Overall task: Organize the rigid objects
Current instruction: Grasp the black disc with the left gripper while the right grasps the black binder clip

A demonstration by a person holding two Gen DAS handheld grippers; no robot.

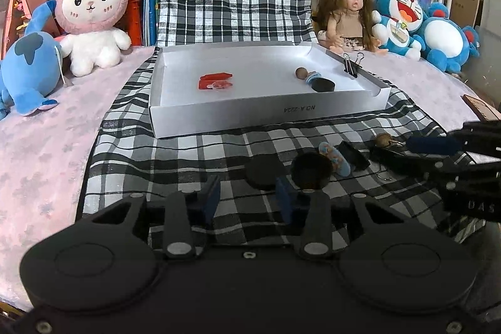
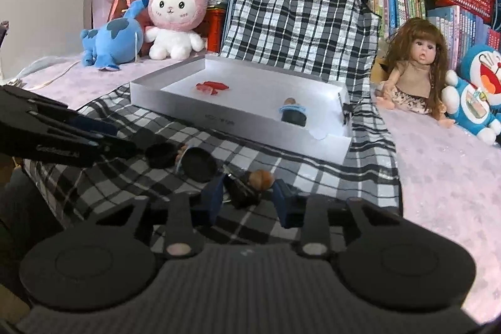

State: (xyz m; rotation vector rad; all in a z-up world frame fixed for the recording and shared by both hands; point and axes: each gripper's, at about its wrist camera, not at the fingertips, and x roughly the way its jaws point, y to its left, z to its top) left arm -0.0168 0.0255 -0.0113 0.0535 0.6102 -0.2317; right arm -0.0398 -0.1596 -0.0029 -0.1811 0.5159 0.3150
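Note:
On the checked cloth (image 1: 194, 158) in front of the white tray (image 1: 269, 118), my left gripper (image 1: 247, 182) stands narrow. A flat black disc (image 1: 261, 172) lies between its fingertips; it meets the right finger, and cloth shows at the left one. A hollow black cap (image 1: 311, 171) and a patterned oval clip (image 1: 335, 160) lie just right of it. My right gripper (image 2: 247, 188) is also narrow, around a black fob piece (image 2: 241, 193) with a brown ball (image 2: 261, 179) at its tips, and a gap remains on the right. The tray holds a red piece (image 1: 216, 80) and a capped wooden peg (image 1: 316, 80).
A binder clip (image 1: 352, 64) sits on the tray's right rim. A pink rabbit plush (image 1: 90, 11) and a blue plush (image 1: 28, 68) sit at the back left, with a doll (image 1: 347, 14) and blue cat plushes (image 1: 404, 17) at the back right. Books line the wall behind.

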